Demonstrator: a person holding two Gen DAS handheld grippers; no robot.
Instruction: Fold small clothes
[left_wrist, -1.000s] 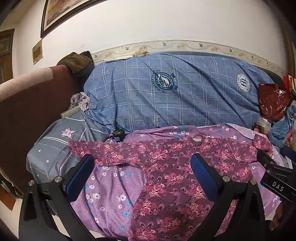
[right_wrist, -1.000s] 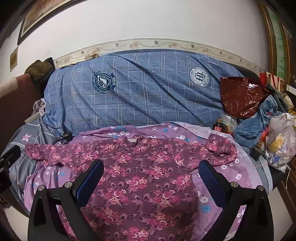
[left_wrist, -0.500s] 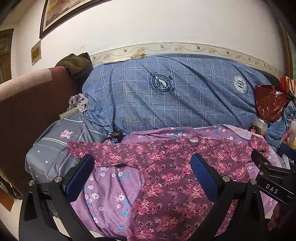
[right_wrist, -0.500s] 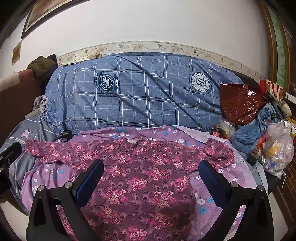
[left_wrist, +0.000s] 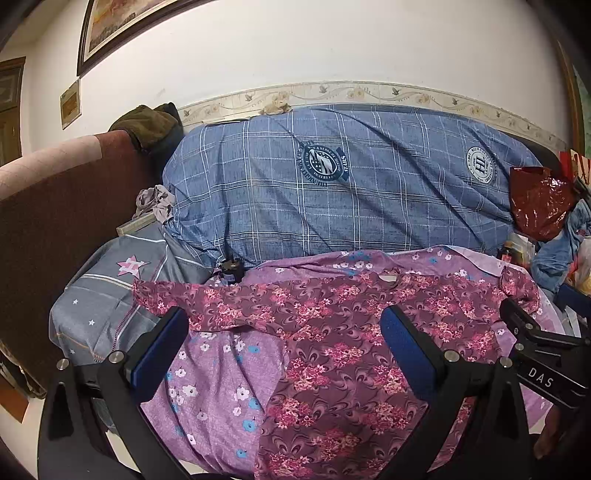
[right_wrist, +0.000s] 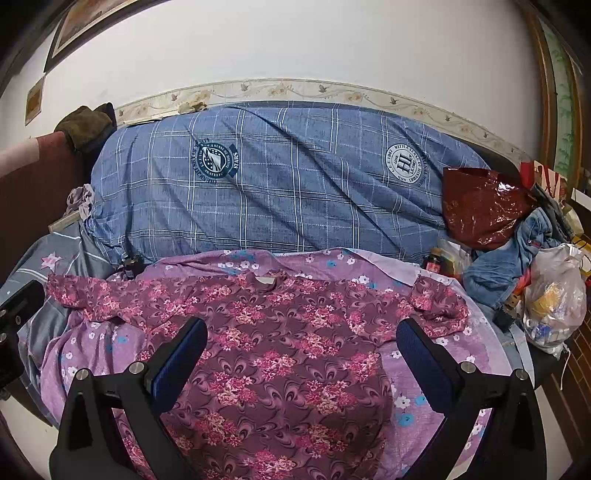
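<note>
left gripper (left_wrist: 284, 350), right gripper (right_wrist: 301, 354): wide apart, empty | floral top (right_wrist: 280, 332) flat ahead | risk: pinching purple sheet (right_wrist: 436, 369) beneath too

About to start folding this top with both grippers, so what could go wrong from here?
The maroon floral top lies on a lilac flowered cloth; the open right gripper or left gripper might pinch both layers. The right sleeve is already bunched and could fold crookedly.
</note>
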